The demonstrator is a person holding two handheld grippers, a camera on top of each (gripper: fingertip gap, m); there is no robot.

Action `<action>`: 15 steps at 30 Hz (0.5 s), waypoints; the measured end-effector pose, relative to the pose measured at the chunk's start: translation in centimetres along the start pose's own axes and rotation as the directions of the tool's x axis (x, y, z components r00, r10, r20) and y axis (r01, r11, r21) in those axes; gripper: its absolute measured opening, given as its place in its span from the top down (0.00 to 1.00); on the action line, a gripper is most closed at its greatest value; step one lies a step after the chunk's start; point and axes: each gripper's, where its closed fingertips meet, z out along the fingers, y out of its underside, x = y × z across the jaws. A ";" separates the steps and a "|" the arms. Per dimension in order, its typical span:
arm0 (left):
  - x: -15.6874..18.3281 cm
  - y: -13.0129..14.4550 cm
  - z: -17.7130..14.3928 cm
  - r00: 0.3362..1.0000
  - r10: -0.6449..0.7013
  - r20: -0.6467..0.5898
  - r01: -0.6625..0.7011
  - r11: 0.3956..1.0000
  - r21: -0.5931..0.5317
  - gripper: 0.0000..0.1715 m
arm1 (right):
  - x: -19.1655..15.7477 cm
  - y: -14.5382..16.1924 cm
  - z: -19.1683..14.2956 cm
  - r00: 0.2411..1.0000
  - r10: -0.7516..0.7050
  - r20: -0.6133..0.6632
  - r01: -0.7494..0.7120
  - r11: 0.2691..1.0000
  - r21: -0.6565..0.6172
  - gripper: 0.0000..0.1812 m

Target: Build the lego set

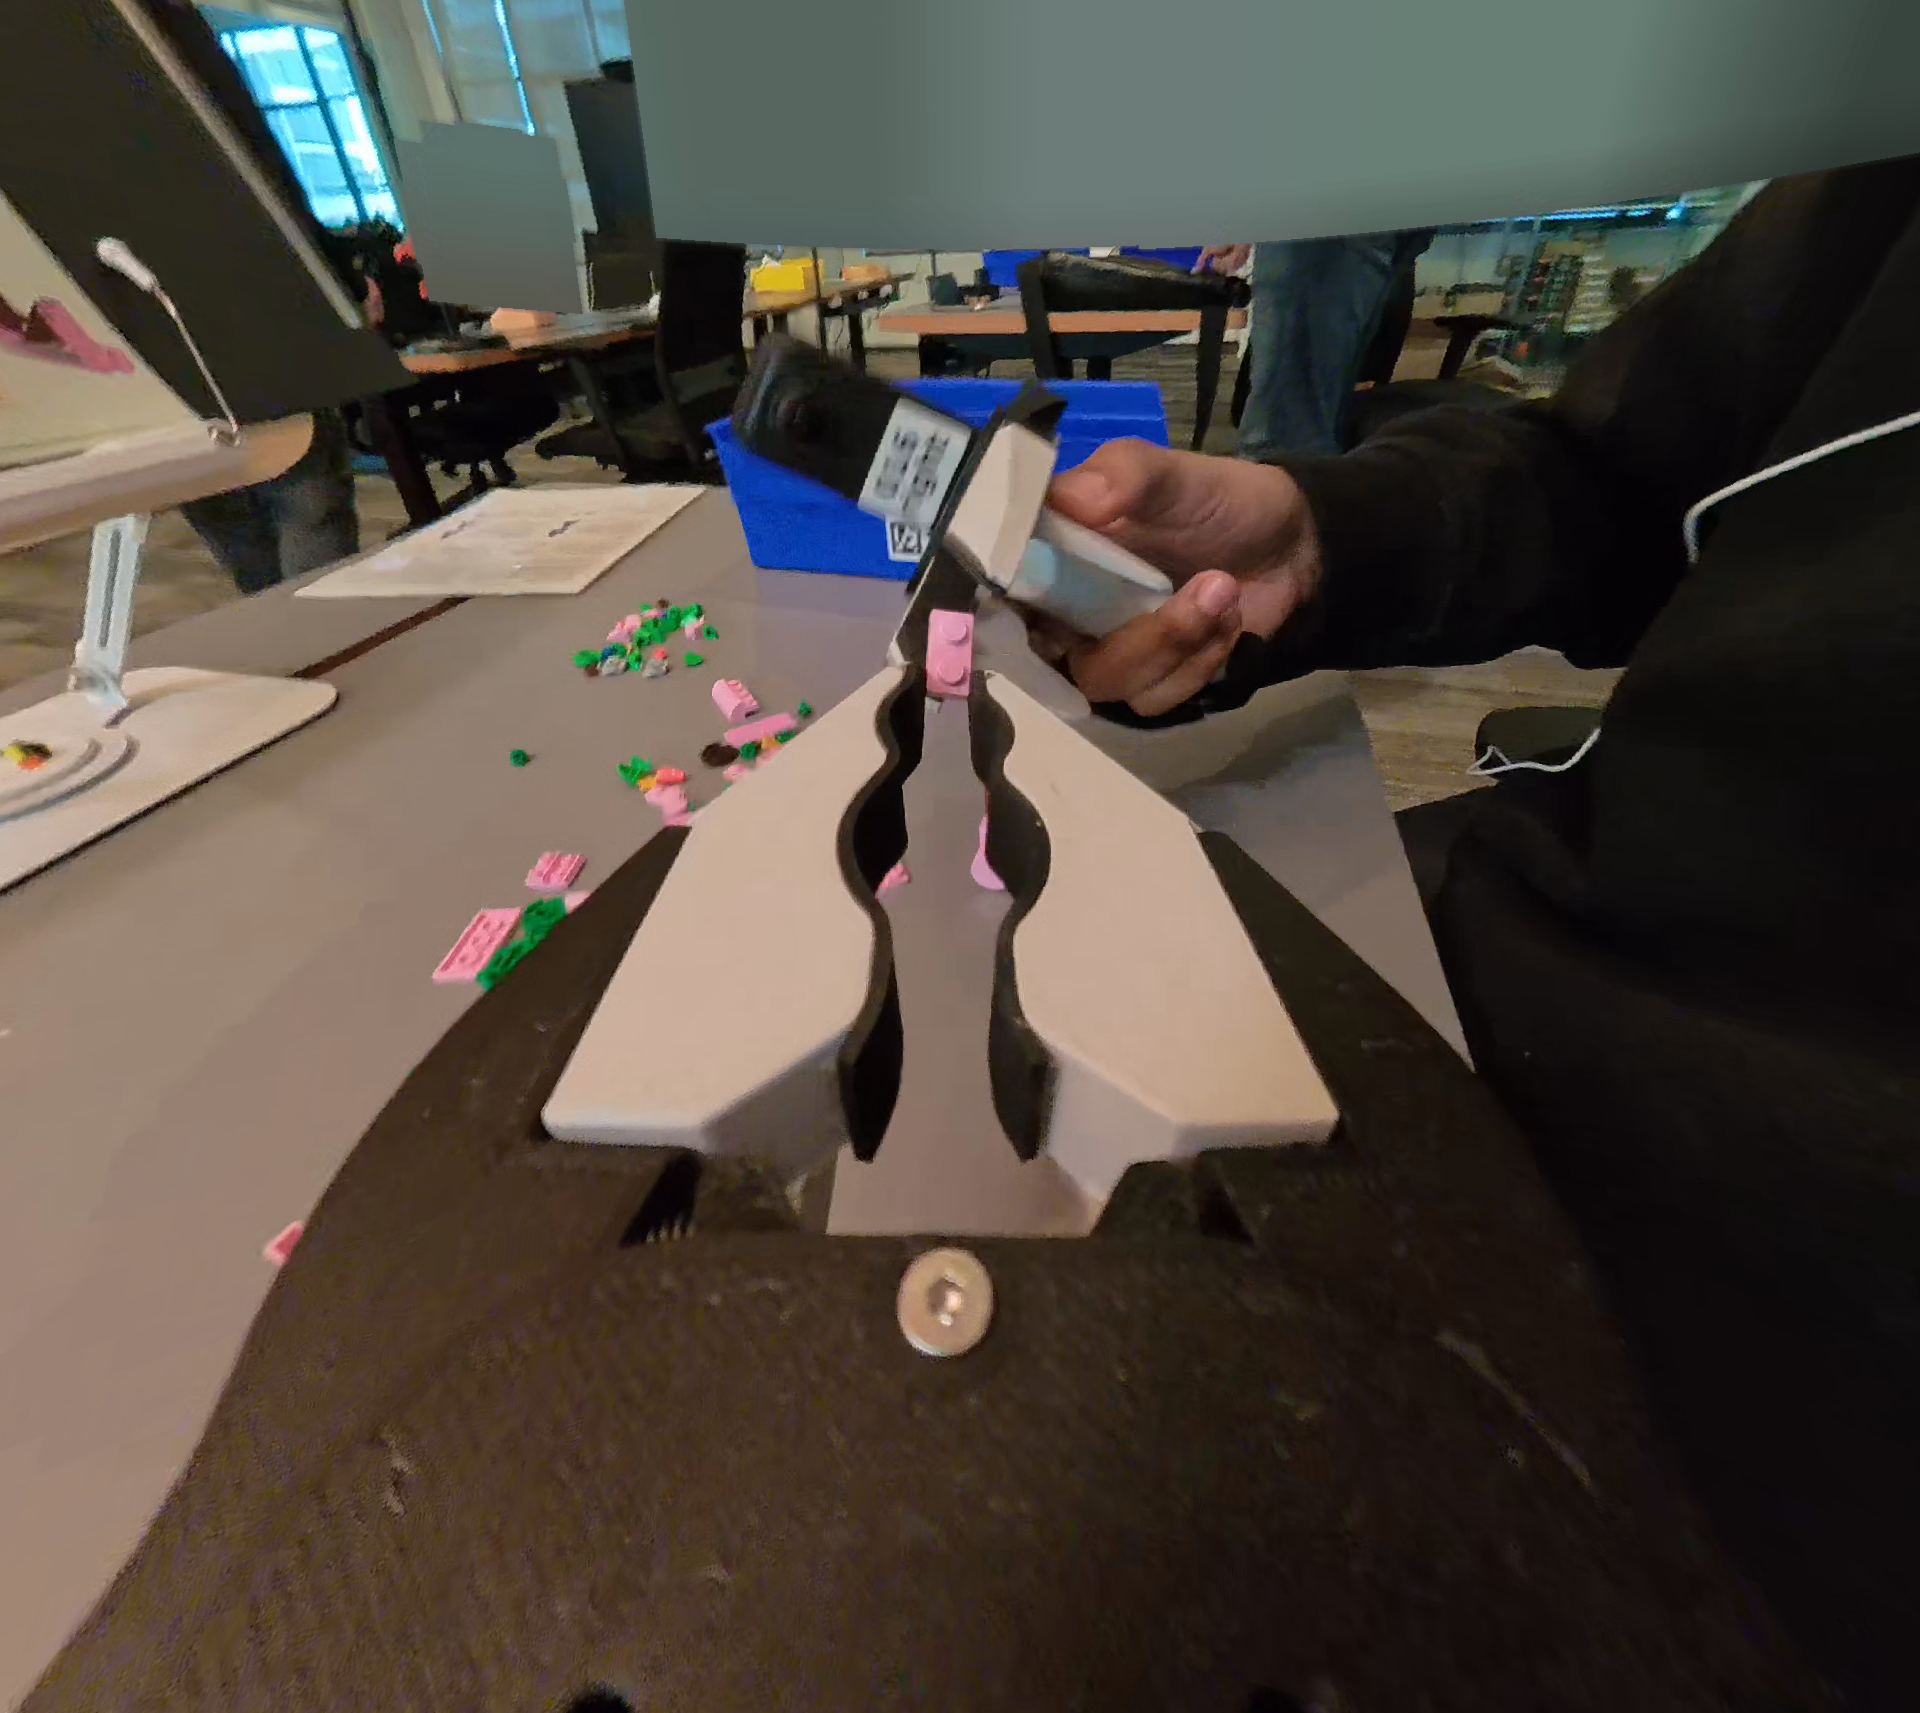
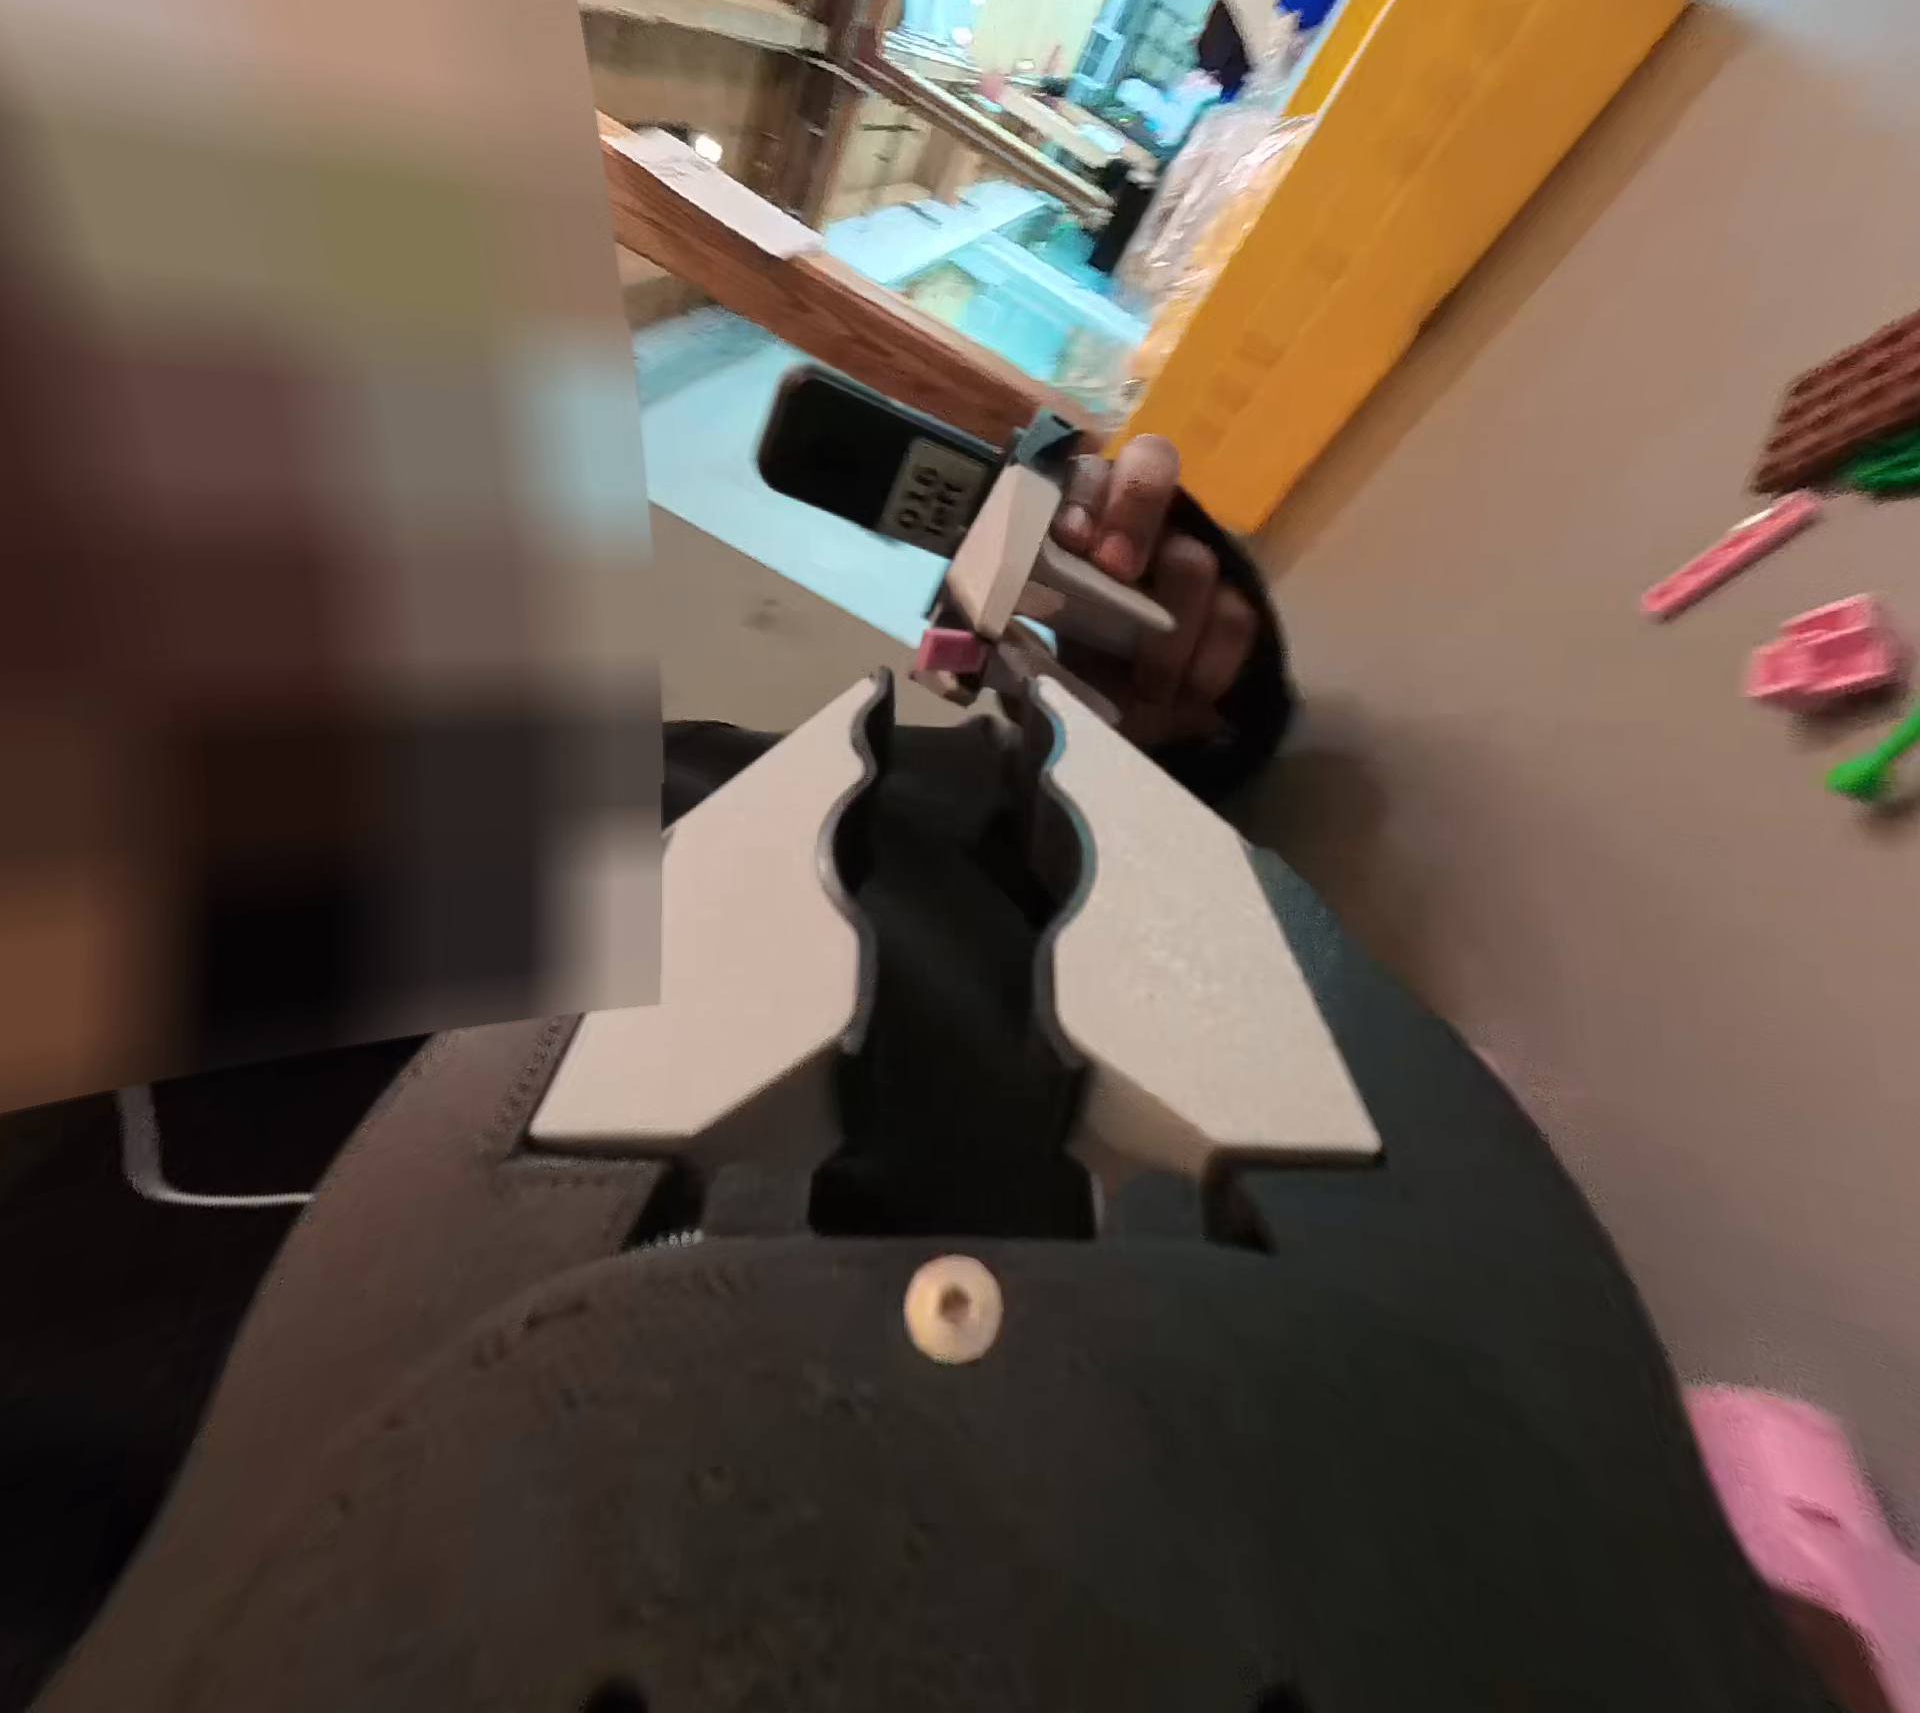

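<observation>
Even, moderately bright indoor light. Daylight through windows (image 1: 312, 115) at far left of left wrist view. Table (image 1: 312, 832) shows soft sheen, faint shadows under scattered bricks (image 1: 644, 640). Strong wide-angle bending at all edges. Right wrist view tilted, heavily motion-blurred: yellow bin (image 2: 1455, 209) smeared, pink pieces (image 2: 1818, 655) at right edge soft. Left wrist view sharper, own fingers slightly soft.

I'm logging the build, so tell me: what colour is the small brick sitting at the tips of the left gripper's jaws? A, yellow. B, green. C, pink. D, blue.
C: the small brick at the tips of the left gripper is pink, and it also looks pink in the right wrist view.
</observation>
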 end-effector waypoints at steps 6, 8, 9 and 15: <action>-1.6 4.5 1.2 0.995 0.039 0.094 -0.014 0.967 -0.255 0.97 | 3.4 0.4 -2.0 0.489 -0.765 -0.418 0.582 0.644 -0.497 0.84; -1.5 5.9 1.5 0.994 0.059 0.089 -0.026 0.943 -0.331 0.96 | 4.9 0.7 -2.9 0.146 -0.927 -0.344 0.549 0.365 -0.752 0.84; -1.5 6.3 1.5 0.993 0.071 0.091 -0.034 0.935 -0.354 0.96 | 5.5 0.8 -3.3 0.010 -0.964 -0.265 0.489 0.236 -0.840 0.85; -1.2 7.7 1.6 0.988 0.134 0.071 -0.091 0.898 -0.431 0.96 | 6.5 2.3 -2.3 -0.095 -0.993 -0.067 0.418 0.021 -0.908 0.90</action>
